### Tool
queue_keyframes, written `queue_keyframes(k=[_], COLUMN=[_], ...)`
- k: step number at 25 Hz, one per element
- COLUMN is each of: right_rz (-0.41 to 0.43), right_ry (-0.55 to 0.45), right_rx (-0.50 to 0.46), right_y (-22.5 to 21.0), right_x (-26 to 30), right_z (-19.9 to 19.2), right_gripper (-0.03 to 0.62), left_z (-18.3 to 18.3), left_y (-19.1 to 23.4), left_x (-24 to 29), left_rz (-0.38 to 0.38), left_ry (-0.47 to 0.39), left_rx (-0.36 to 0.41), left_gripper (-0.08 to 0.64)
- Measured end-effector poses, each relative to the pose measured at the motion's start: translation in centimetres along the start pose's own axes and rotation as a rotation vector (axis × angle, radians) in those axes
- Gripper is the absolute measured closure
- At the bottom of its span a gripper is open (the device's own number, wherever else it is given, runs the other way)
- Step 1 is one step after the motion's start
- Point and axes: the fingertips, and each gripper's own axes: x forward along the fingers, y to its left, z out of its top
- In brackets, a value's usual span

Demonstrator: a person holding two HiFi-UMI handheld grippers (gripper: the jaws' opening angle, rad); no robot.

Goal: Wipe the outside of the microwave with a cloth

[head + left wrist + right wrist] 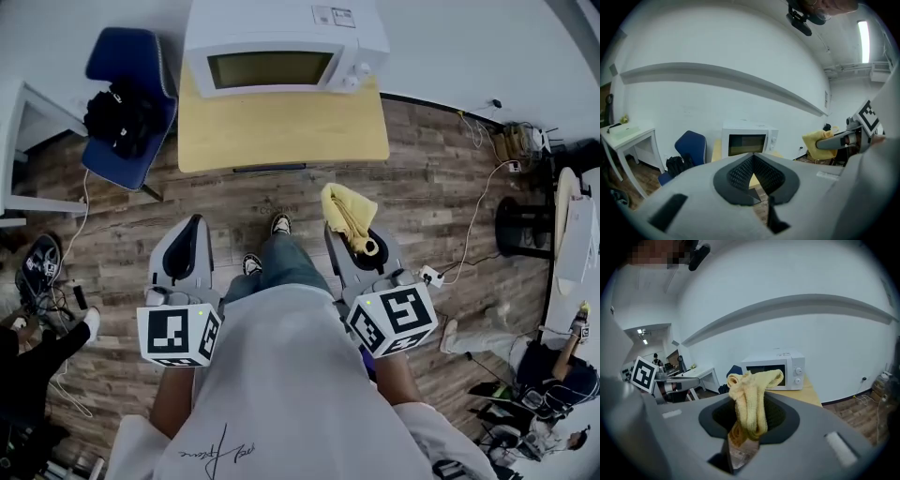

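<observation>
Microwave (281,47) at 12 o'clock on wooden surface (281,136), door shut. Blue chair (127,94) with black bag (120,117) at 10 o'clock. Right gripper (354,234) jaws clamped on yellow cloth (345,208), well apart from the microwave. Left gripper (192,225) jaws closed, empty. Only the head view shows the floor power strip (430,276); only the left gripper view shows the ceiling light (863,41).

- The microwave (281,42) runs off the head view's top edge, so its back is cut off. The label on its top is too small to read.
- In the left gripper view, the left gripper (752,155) covers the microwave's lower front edge and most of the desk (716,151).
- The lower end of the cloth (754,380) is hidden between the jaws of the right gripper (749,401).
- The black heap (122,117) on the blue chair (127,56) could be a bag or clothing; it cannot be told which.
</observation>
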Motion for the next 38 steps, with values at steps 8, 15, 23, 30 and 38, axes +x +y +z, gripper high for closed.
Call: queue_keyframes(k=[8,15,23,30,38], right_rz=[0.019,0.026,-0.052,-0.024,-0.004], right_ry=[-0.062,-0.086,-0.130,-0.196,-0.190], right_rx=[-0.023,0.055,0.081,0.073,-0.048], right_y=[-2.6,-8.0,-16.1,-21.3,-24.6], right_x=[4.7,10.0,15.2,19.1,24.0], right_z=[3.6,8.2,14.4,20.4,27.5], right_gripper=[0.477,0.469,0.474,0.483,0.474], left_z=[2.0,6.4,12.4,15.8,18.2], left_y=[2.3,3.1,3.3,3.6,3.5], left_x=[4.4,11.8,20.1,24.7,27.0], left_rz=[0.042,0.029,0.031,0.070,0.019], left_ry=[-0.030,-0.038,-0.078,-0.112,-0.138], left_rx=[-0.020,0.014,0.062,0.073,0.108], left_gripper=[0.569,0.569,0.569,0.569,0.569])
